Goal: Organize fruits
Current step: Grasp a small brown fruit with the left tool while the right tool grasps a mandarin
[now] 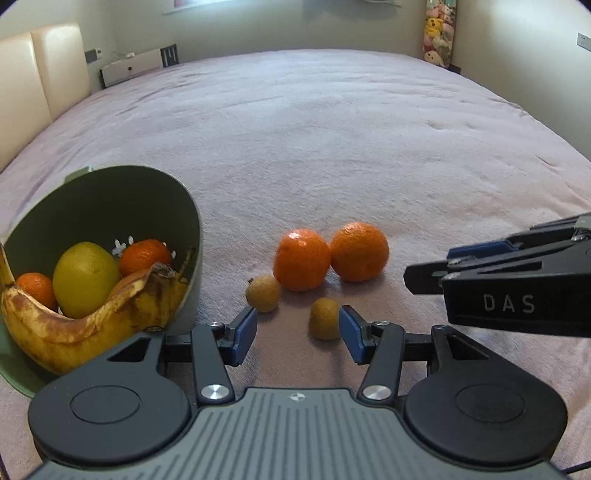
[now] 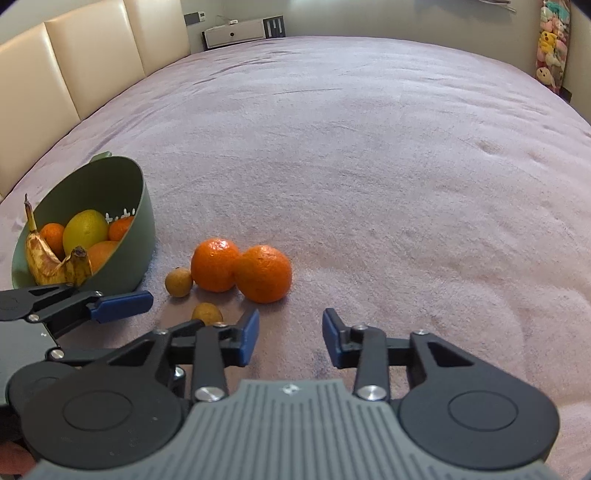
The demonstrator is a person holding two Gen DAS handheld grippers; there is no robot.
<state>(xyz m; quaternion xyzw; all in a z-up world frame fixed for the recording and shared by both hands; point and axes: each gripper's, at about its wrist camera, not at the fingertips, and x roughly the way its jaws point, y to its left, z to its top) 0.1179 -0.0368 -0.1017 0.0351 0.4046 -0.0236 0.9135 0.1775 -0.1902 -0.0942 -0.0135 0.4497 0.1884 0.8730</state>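
Note:
Two oranges [image 1: 302,258] [image 1: 359,251] lie touching on the pinkish blanket. Two small brown round fruits lie in front of them: one [image 1: 263,293] beside the bowl, the other [image 1: 324,319] right against the inner side of my left gripper's right pad. My left gripper [image 1: 297,317] is open and low over the blanket. A green bowl [image 1: 192,206] at the left holds a browning banana [image 1: 74,332], a yellow citrus [image 1: 86,277] and tangerines. My right gripper [image 2: 290,325] stands open with nothing between its pads, just short of the right-hand orange [image 2: 263,273].
The blanket [image 2: 369,166] stretches wide beyond and to the right of the fruits. A cream padded headboard [image 2: 74,62] runs along the left. A low white unit [image 2: 236,31] and a column of plush toys [image 2: 552,48] stand at the far wall.

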